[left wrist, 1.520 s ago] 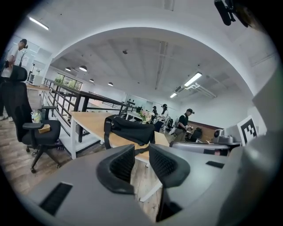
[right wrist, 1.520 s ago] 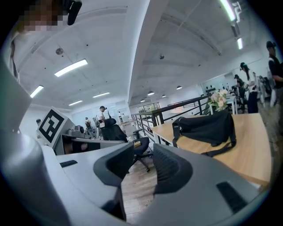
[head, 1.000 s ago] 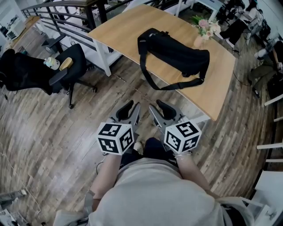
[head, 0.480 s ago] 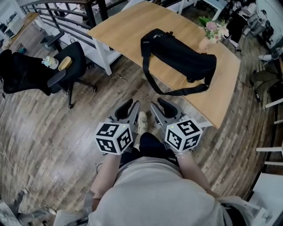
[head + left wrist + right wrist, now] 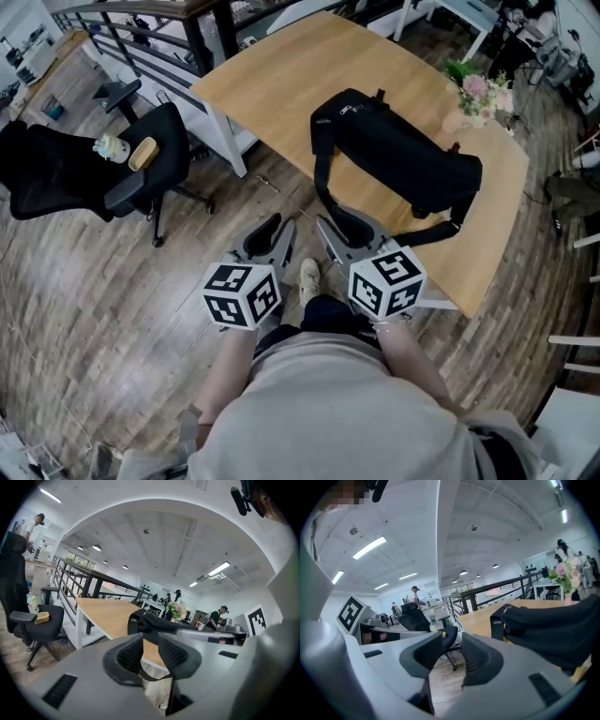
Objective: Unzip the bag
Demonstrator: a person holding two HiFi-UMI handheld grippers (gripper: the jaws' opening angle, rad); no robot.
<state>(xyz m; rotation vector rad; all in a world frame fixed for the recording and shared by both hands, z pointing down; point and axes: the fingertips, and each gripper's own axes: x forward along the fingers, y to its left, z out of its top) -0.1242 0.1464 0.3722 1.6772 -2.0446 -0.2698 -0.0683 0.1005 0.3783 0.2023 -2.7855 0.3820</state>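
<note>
Room: an open office with a wood-plank floor (image 5: 94, 281), a dark railing (image 5: 122, 28) at the far left and a black office chair (image 5: 141, 159) well apart from the work area. Surface: a light wooden table (image 5: 281, 84), flat and smooth, so a pulled item is likely to slide on it. Work item: the black bag (image 5: 394, 155) lies lengthwise on the right half of the table, close to the near edge, with a vase of flowers (image 5: 478, 89) just beyond its far end. Judged from its sagging outline, the bag is soft fabric, light and not fragile; it will buckle under a one-sided pull. Hold the fabric at one end with one gripper and draw the zip with the other. The shoulder strap (image 5: 322, 187) hangs over the near edge; avoid snagging it. The zip pull cannot be made out. The left gripper (image 5: 277, 234) has its jaws slightly apart and empty. The right gripper (image 5: 345, 230) has wider jaws, just closing a little, also empty. Both are short of the bag.
</note>
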